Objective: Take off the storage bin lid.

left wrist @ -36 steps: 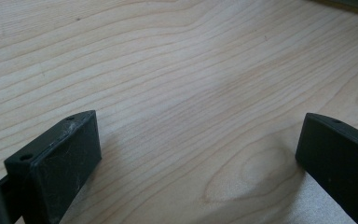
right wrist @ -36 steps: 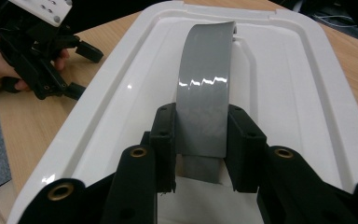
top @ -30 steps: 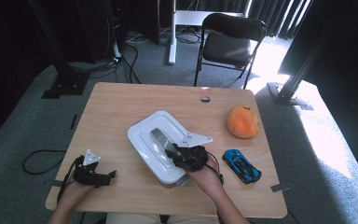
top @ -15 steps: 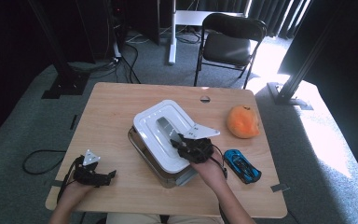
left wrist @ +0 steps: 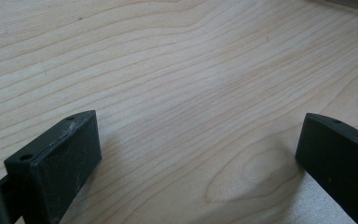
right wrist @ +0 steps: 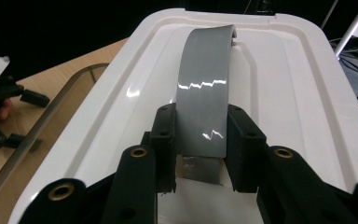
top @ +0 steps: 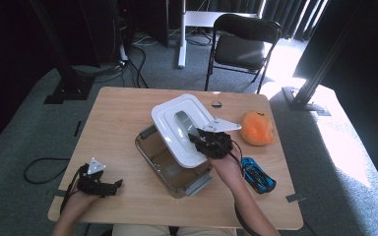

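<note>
A white lid (top: 170, 125) with a grey handle (top: 183, 123) hangs tilted over a clear plastic box (top: 146, 142) at the middle of the table. My right gripper (top: 202, 139) is shut on that handle. In the right gripper view the two jaws clamp the sides of the grey handle (right wrist: 205, 93) above the white lid (right wrist: 284, 93), and my right gripper (right wrist: 200, 154) sits at its near end. My left gripper (top: 110, 187) rests at the table's front left corner. In the left gripper view my left gripper (left wrist: 198, 149) stands open over bare wood (left wrist: 191, 70).
An orange plush toy (top: 257, 128) lies right of the lid, and a blue toy car (top: 257, 174) sits near the right forearm. A black chair (top: 243, 42) stands beyond the far edge. The box's open rim (right wrist: 51, 112) shows left of the lid.
My right gripper has lifted the lid off the box and carried it up and toward the back right, tilting it. The box's inside is now exposed. The left gripper kept still.
</note>
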Available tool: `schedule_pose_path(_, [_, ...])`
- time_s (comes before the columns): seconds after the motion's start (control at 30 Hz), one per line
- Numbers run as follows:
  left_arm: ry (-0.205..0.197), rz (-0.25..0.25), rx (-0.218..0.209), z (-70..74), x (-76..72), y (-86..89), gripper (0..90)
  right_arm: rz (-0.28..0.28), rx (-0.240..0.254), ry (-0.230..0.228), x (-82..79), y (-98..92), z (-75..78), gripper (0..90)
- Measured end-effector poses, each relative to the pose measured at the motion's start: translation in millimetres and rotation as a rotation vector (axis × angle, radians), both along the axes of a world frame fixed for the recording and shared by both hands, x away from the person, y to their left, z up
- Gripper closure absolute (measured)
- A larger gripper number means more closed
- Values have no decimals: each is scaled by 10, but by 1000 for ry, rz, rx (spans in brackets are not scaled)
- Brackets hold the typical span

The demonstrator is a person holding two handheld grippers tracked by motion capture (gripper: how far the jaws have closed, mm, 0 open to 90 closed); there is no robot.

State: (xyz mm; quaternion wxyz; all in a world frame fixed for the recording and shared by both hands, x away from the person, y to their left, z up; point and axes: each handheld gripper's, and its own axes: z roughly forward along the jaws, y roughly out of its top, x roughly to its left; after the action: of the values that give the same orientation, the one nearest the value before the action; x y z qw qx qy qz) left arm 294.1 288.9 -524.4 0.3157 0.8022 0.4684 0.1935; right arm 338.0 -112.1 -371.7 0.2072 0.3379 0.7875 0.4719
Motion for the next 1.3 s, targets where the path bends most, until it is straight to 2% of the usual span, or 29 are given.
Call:
schedule_pose_path(0.23, [3, -2, -3, 2, 0, 4, 5, -61, 10, 17, 160, -135, -49, 675])
schedule_pose_path(0.47, [2, -2, -3, 2, 1, 6, 5, -120, -12, 20, 328, -231, -152, 674])
schedule_pose_path(0.9, [4, -1, -6, 3, 1, 9, 5, -179, -24, 40, 581, -313, -276, 674])
schedule_pose_path(1.3, [4, 0, -10, 2, 1, 11, 5, -239, 2, 60, 858, -412, -309, 674])
